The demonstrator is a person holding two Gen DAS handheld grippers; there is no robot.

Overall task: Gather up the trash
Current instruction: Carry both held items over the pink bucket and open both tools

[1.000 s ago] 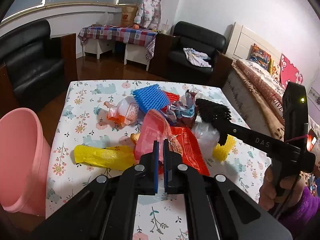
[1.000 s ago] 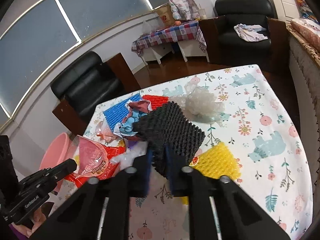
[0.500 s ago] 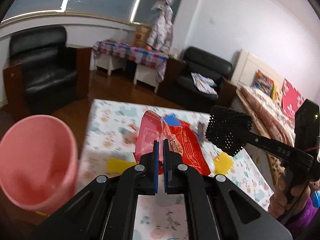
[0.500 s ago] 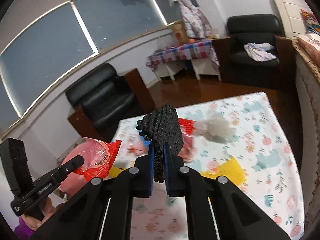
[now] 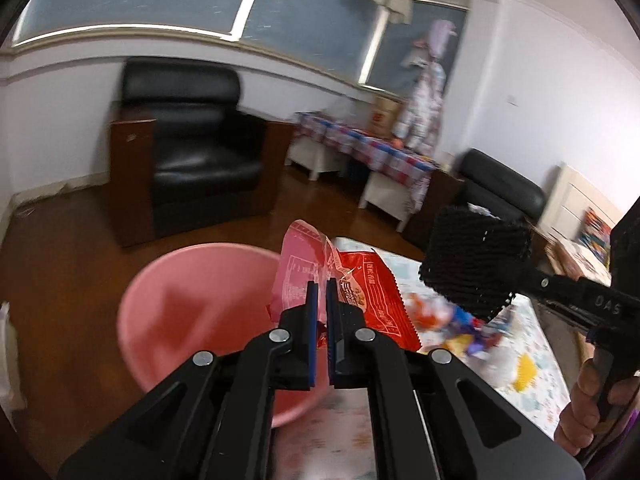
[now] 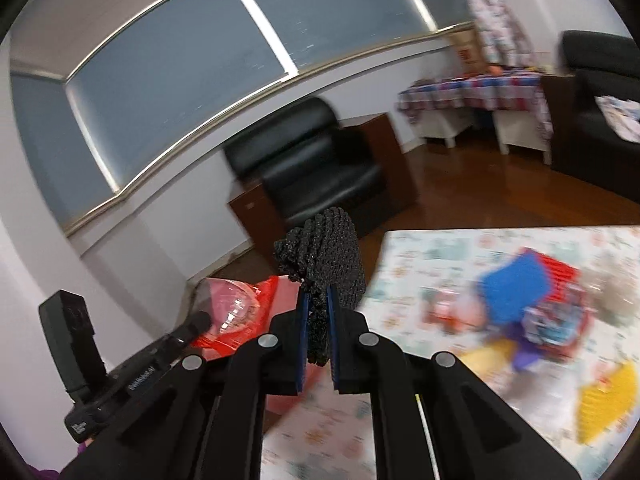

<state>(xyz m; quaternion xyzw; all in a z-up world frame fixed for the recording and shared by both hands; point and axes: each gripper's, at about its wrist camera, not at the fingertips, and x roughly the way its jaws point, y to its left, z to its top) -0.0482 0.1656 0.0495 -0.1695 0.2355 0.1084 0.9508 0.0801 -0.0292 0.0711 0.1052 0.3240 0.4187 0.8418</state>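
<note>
While clamped in left gripper (image 5: 319,304) jaws, red wrapper (image 5: 372,300) overhangs pink bin (image 5: 192,304).

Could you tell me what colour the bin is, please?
Pink bin, clearest in the left wrist view.

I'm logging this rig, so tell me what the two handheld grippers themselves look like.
Both are matte black plastic. The left gripper and right gripper have blue-padded fingers, silver pivot bolts and angular cut-out linkages. The right one's side reads "DAS" in pale lettering, and a purple sleeve shows by its handle.
</note>
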